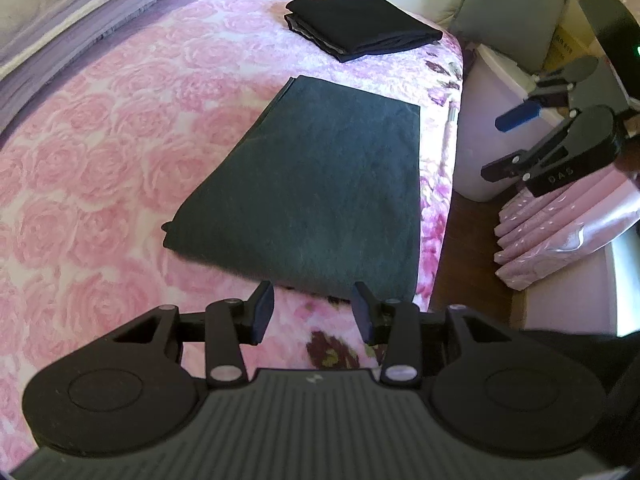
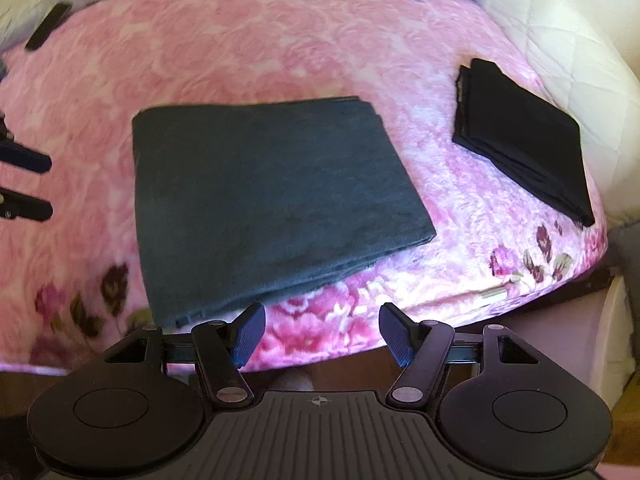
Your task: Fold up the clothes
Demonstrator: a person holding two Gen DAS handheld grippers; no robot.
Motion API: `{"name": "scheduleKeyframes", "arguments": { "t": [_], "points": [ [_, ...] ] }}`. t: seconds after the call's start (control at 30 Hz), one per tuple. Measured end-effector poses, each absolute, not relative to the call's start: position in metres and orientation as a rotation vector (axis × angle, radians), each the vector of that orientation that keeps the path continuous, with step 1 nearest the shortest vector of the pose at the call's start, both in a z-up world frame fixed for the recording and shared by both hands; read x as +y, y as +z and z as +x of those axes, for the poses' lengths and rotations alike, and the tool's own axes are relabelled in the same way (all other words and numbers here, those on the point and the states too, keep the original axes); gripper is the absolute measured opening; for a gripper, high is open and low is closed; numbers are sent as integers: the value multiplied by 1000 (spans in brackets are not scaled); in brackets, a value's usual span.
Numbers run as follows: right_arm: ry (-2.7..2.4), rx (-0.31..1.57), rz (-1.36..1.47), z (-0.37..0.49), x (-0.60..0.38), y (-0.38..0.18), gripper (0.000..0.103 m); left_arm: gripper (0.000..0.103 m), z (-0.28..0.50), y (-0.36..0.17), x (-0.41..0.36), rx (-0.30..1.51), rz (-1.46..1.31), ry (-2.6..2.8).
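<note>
Dark green folded cloth (image 1: 316, 184): flat on the pink rose-patterned bed blanket (image 1: 100, 168), near its edge.
Black folded garment (image 1: 360, 24): beyond it, apart.
Left hand-held gripper (image 1: 314, 314): wide, empty.
Right hand-held gripper (image 2: 322, 330): wide, empty.
Left view only: grey cushion (image 1: 516, 16), white bin (image 1: 492, 120).

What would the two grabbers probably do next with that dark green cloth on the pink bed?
Probably close in on the near edge of the green cloth to fold it once more. It lies flat but larger than the folded black garment beside it, and both the left gripper and right gripper hang open, holding nothing.
</note>
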State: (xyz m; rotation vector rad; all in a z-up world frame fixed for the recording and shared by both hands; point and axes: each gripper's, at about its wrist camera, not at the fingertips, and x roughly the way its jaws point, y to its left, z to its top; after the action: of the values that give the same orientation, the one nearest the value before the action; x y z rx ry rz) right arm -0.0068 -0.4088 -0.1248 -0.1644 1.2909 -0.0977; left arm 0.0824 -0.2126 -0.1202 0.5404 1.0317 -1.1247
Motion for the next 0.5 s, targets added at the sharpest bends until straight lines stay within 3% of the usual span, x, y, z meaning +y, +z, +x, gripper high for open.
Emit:
{"name": "scheduleKeyframes", "arguments": {
  "t": [0.5],
  "points": [
    [383,1237,-493,-7,-442,-148,66,39,12,-119,-265,1069,452,-749]
  ]
}}
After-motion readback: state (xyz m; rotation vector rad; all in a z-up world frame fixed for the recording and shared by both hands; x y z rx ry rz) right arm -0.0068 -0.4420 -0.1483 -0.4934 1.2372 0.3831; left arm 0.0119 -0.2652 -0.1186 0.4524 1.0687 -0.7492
